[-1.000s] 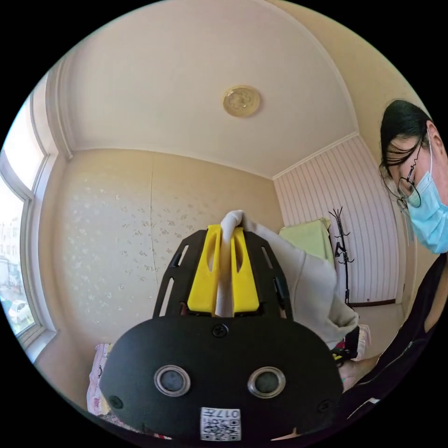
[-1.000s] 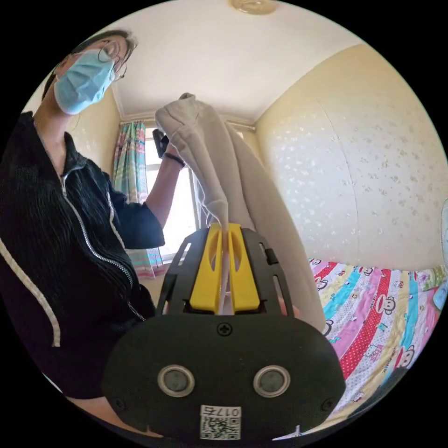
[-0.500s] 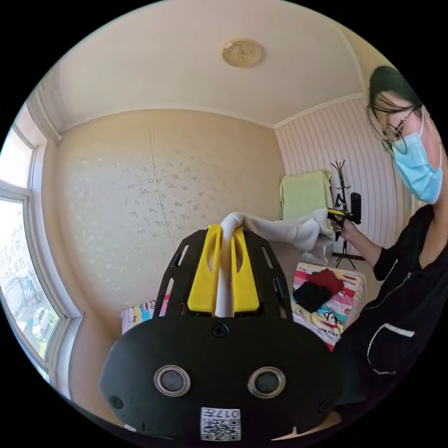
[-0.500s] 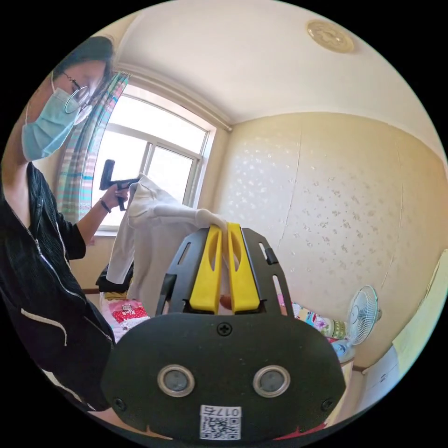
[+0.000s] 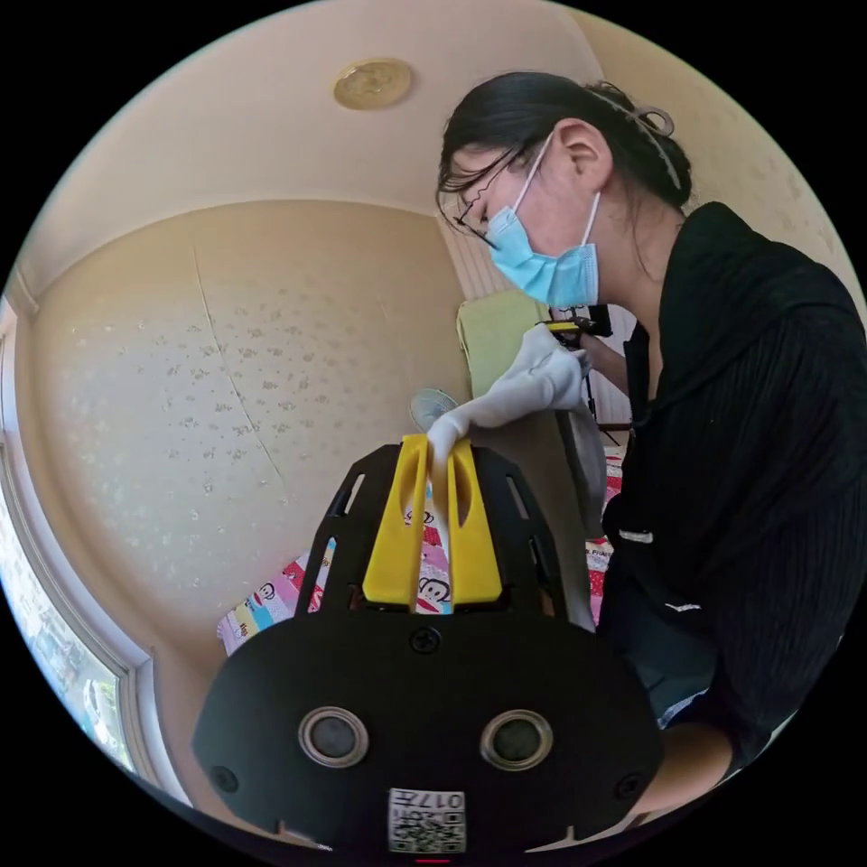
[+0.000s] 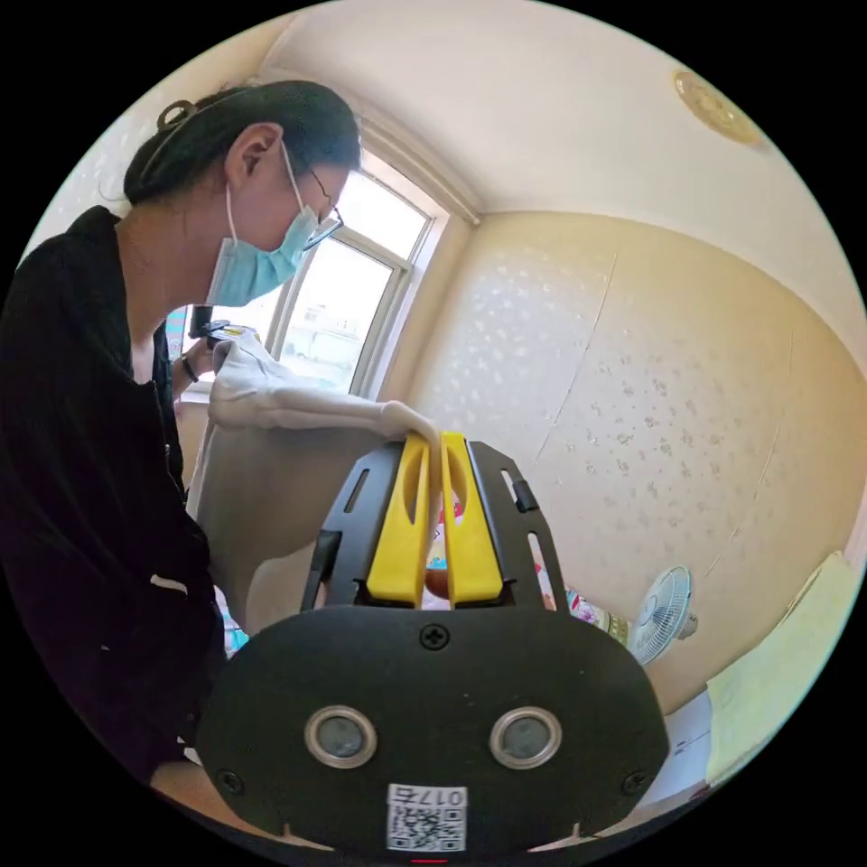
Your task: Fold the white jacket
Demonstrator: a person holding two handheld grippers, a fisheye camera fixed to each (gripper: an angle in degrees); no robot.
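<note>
My left tongs clamped on jacket edge; right tongs pinch other end. Jacket stretched taut between them, held in air above bed so body hangs flat, judged ready for laying down, folding.

The jacket is white. The left tongs and the right tongs have yellow jaws on black frames. The person's top is black (with thin white trim). The bedsheet has bright stripes with cartoon faces. The wall is cream with small pale specks.
</note>
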